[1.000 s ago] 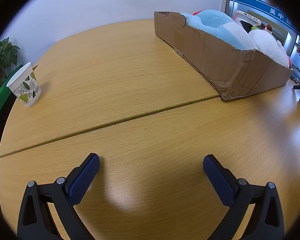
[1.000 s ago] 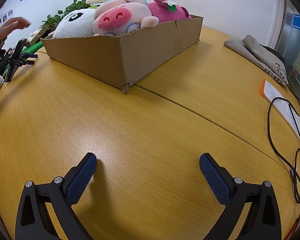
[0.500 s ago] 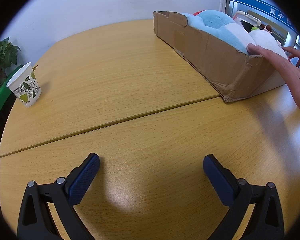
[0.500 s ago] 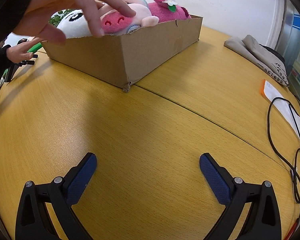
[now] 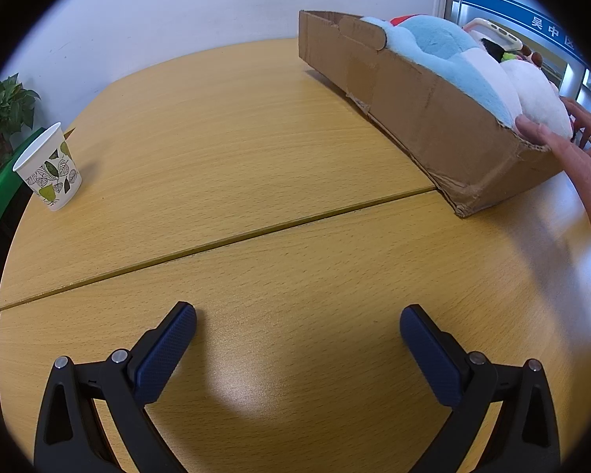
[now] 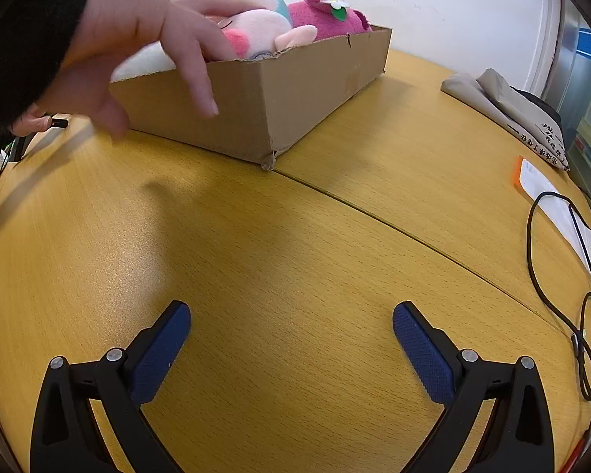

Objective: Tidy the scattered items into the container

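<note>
A cardboard box (image 5: 421,106) stands on the wooden table at the upper right of the left wrist view, filled with plush toys: a blue and white one (image 5: 449,51) and a white one (image 5: 539,94). In the right wrist view the box (image 6: 295,90) holds a pink pig plush (image 6: 252,35) and a magenta strawberry plush (image 6: 327,19). A person's bare hand (image 6: 138,43) rests on the toys at the box's near end; it also shows in the left wrist view (image 5: 571,149). My left gripper (image 5: 295,339) and right gripper (image 6: 291,335) are open and empty, low over the table, well short of the box.
A leaf-patterned paper cup (image 5: 49,167) stands at the table's left edge beside a potted plant (image 5: 4,106). In the right wrist view a folded grey bag (image 6: 508,106), a paper with an orange edge (image 6: 551,201) and black cables (image 6: 583,283) lie at the right.
A person's hand has come in over the box and now presses on the plush toys. Both grippers have stayed still and open.
</note>
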